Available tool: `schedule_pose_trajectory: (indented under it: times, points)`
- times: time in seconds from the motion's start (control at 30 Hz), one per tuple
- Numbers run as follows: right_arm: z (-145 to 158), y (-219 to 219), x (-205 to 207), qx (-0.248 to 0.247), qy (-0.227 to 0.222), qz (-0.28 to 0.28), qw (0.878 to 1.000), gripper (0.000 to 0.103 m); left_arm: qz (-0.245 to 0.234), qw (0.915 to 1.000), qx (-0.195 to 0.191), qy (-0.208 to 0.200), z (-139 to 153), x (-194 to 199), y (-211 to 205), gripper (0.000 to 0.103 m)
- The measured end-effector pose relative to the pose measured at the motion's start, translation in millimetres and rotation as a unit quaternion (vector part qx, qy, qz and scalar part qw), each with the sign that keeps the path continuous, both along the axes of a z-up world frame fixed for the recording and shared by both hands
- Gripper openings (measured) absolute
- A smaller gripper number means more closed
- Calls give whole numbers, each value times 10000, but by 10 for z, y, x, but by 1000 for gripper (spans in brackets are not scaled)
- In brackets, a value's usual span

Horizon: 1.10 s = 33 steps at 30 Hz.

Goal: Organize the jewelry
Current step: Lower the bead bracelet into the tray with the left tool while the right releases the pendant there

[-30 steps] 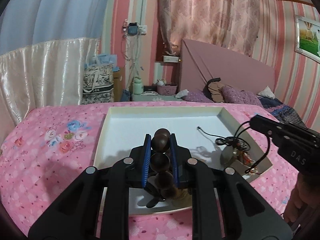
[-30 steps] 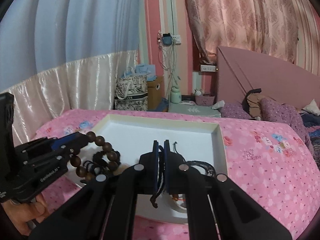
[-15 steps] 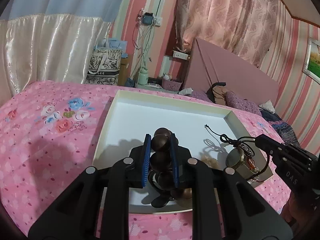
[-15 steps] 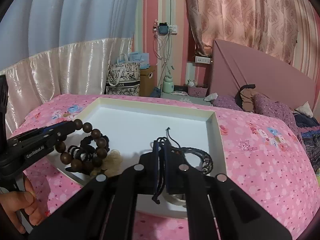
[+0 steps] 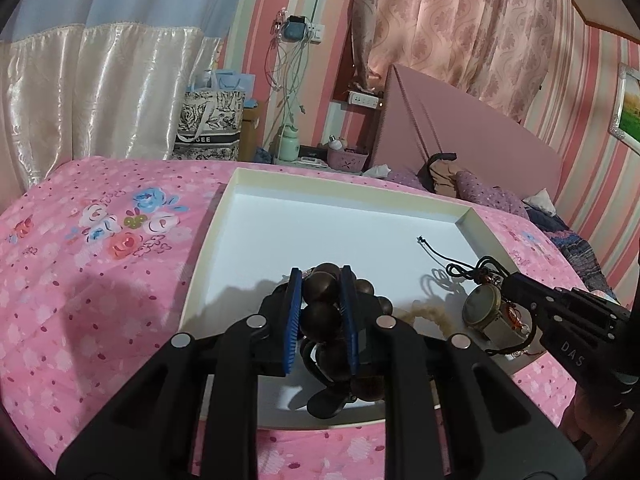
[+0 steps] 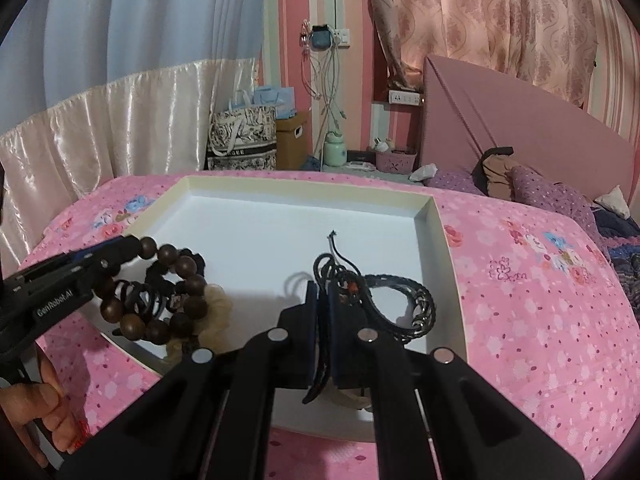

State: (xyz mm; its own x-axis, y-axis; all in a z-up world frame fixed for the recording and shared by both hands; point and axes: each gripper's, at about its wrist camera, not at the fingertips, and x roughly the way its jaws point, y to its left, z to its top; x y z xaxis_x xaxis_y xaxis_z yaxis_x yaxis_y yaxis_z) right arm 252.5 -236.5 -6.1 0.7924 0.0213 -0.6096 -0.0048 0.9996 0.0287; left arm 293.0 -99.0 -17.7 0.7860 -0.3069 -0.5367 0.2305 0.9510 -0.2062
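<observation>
While a scrunchie (image 6: 218,300) and braided bracelet (image 6: 416,304) lie in the tray (image 5: 344,188), dark round beads (image 5: 322,312) are clamped by the left gripper (image 5: 320,312); black cord (image 6: 344,280) is pinched by the right gripper (image 6: 323,328).

Soft, even indoor light, perhaps from overhead, fills both views. The white tray (image 5: 340,232) is brightest and carries soft grey shadows near the tray's front edge. Satin drapes (image 6: 140,120) show mild glare. Fisheye bending and black vignetting mark every corner; focus looks sharp.
</observation>
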Motion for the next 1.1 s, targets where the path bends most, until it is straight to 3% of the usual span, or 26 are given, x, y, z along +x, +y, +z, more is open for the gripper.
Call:
schedule_pose_trajectory:
  times: [0.37, 0.57, 0.67, 0.97, 1.1]
  points:
    - [-49, -49, 25, -32, 137, -47, 9999, 4, 96, 9996, 266, 51, -23, 111, -36, 18]
    - [-44, -63, 29, -41, 107, -81, 9999, 6, 103, 9991, 22, 401, -143, 239, 87, 18]
    - [-42, -96, 31, -34, 101, -93, 9999, 6, 98, 9991, 165, 373, -164, 242, 55, 19]
    - [-122, -322, 90, 60, 268, -341, 9990, 8, 48, 9989, 81, 462, -218, 260, 70, 20]
    - [-137, -296, 98, 20, 308, -326, 9990, 8, 55, 9989, 159, 441, -213, 249, 54, 34]
